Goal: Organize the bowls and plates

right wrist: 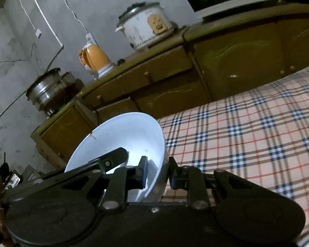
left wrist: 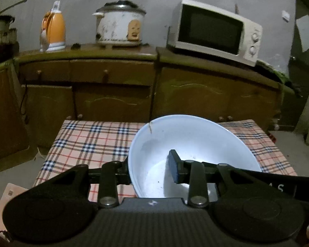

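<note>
Bowl [left wrist: 187,144] white, chipped rim, held in air above checked tablecloth [left wrist: 88,140] | left gripper [left wrist: 148,166] and right gripper [right wrist: 156,170] each clamp opposite walls, narrow | judgement: keep level, move hands together, avoid twisting.

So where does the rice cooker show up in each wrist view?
Left wrist: rice cooker at top centre-left on the cabinet top, between the orange kettle and the microwave.
Right wrist: rice cooker at top centre, tilted with the picture.
Shared landmark: the orange kettle, left of the cooker in both.
</note>
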